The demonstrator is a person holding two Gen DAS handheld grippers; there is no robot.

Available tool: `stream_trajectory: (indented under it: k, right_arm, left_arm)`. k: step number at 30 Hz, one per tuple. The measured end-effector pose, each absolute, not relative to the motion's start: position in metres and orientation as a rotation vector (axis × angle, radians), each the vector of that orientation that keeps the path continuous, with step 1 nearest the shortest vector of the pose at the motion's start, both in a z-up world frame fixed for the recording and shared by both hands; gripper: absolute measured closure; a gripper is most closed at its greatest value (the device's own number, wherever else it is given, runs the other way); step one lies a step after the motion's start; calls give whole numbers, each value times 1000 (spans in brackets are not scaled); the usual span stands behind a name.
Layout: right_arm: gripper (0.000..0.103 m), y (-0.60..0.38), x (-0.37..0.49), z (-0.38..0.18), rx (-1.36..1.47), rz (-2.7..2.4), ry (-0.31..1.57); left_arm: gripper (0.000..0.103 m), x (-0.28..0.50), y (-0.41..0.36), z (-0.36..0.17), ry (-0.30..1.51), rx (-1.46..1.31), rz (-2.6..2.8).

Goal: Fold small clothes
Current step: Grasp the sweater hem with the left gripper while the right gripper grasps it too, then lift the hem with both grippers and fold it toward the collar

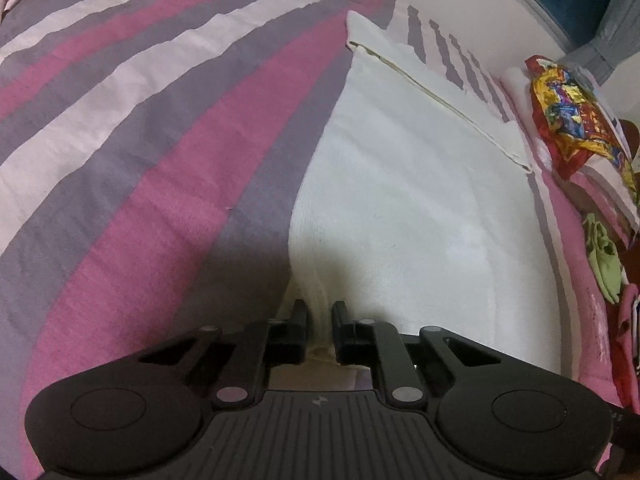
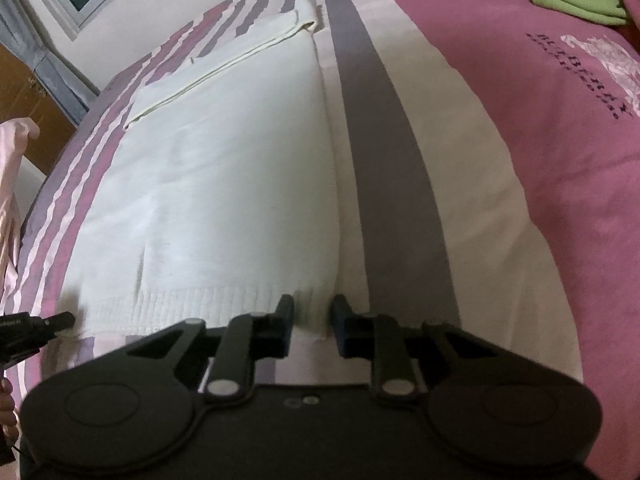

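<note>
The white sweater [image 2: 224,184] is lying flat on the striped bedspread [image 1: 140,160], with a sleeve folded across its far end, so the side folds appear done and the lengthwise fold is probably what is left. The left gripper [image 1: 320,326] is pinching the near left hem corner between narrowed jaws, and the right gripper [image 2: 311,322] is closing narrowly on the near right corner. The knit is looking soft, thick and ribbed at the hem. Other clothes [image 1: 576,128] are waiting on the right.
</note>
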State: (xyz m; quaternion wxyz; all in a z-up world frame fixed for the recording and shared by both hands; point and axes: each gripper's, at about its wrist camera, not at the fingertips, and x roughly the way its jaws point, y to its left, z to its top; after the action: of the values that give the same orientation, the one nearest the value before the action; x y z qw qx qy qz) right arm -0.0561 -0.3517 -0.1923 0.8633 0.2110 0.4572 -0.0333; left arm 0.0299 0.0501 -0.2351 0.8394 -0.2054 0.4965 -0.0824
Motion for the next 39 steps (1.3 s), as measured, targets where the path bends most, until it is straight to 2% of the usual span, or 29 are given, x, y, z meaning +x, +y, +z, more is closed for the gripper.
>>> stream_trajectory:
  k: [2,7,11,13,20,29,33,39]
  right_arm:
    - [67,-354,-58,-192,449,-82,961]
    - [65,-362,-60,-197,525,-65,965]
    - [78,-357,-52,-202,553,-30,982]
    - [93,-355,-47,-203,582,1,995]
    - [94,-366,-36,-188,709,62,901]
    - [94,-378,25,-145,645,93,754]
    - [94,-376,56,-142,617,111,746]
    - [94,-376,46,-150,597,94,775]
  left_arm:
    - [90,31,50,-235,1056,-432,-178]
    - [90,35,48,-238,1067,-438,-175]
    - [90,35,47,-239,1060,-461,-183]
    - [91,36,48,-238,1051,-488,-199]
    - [91,54,46,-211,934,-517,-246]
    - [91,140,35,-171,814,-491,-284]
    - [91,154,32,-160,846,-421,-299]
    - [90,129,57,-182,1056,-481,-254]
